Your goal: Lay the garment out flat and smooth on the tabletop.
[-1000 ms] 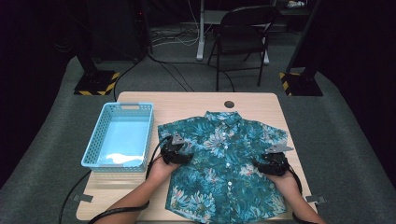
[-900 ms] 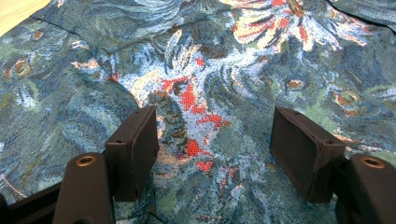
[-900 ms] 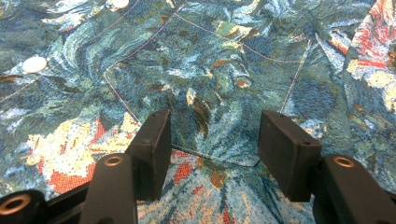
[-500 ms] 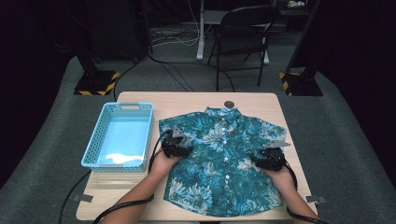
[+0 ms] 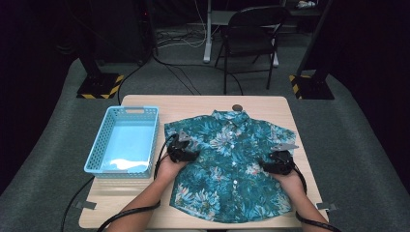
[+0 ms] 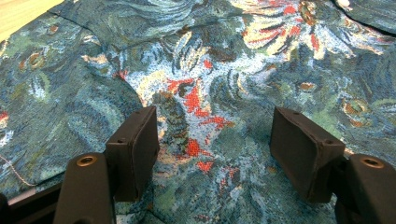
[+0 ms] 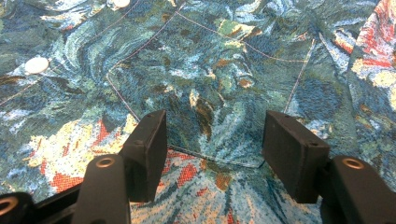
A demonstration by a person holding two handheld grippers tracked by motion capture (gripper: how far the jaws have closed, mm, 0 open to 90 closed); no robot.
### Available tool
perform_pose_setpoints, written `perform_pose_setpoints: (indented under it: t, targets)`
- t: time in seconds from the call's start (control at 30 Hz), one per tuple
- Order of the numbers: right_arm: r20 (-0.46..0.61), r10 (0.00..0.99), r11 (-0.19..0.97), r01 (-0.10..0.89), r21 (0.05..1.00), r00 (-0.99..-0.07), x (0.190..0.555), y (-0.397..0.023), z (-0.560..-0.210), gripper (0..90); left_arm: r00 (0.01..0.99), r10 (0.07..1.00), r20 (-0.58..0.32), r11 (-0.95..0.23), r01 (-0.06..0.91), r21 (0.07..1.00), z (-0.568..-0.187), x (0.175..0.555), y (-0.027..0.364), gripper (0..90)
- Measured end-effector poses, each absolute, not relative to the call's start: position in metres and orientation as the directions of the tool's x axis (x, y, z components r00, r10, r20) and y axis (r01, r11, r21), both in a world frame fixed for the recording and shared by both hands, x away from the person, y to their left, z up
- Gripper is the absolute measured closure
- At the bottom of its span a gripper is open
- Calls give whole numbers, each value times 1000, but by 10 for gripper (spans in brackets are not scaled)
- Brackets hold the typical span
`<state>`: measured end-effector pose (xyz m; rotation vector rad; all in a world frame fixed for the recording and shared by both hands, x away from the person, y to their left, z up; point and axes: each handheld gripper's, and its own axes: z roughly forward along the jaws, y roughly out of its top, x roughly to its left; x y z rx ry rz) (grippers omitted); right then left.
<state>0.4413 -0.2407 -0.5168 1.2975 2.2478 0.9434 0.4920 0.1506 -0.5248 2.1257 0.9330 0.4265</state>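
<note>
Floral short-sleeve shirt point(image 5: 232, 164) flat, front up, on bench point(image 5: 203, 104), right of blue basket point(image 5: 123, 140). Soft, light, limp; will sag, so pinch a fold at hem or shoulder seam.
Left tool point(image 5: 183, 151): jaws apart, nothing clamped.
Right tool point(image 5: 279, 162): jaws just opened wider, only flat cloth between.
Right gripper view: chest pocket point(image 7: 210, 88), buttons point(image 7: 36, 65).
High view: whole layout.

The high view is soft and low in detail: the counter point(image 5: 203, 104) is lit evenly from above while the room around it falls off to near black. Both gripper views are bright, grainy close-ups of the shirt point(image 6: 210, 70), with faint shadows under the jaws.
</note>
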Motion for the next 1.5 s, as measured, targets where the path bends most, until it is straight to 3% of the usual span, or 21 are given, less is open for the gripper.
perform_pose_setpoints:
  t: [0.4,0.97,1.5]
  targets:
    - [29,869,347,650,676,-495,441,-235,-506,308,655,752,-76,-405,550,730,-510,486,155,276]
    - [81,844,301,594,746,-530,422,-233,-461,277,733,679,-35,-444,448,776,-458,449,168,249]
    - [82,812,320,558,766,-578,388,-231,-458,268,764,641,-72,-453,452,769,-465,418,177,239]
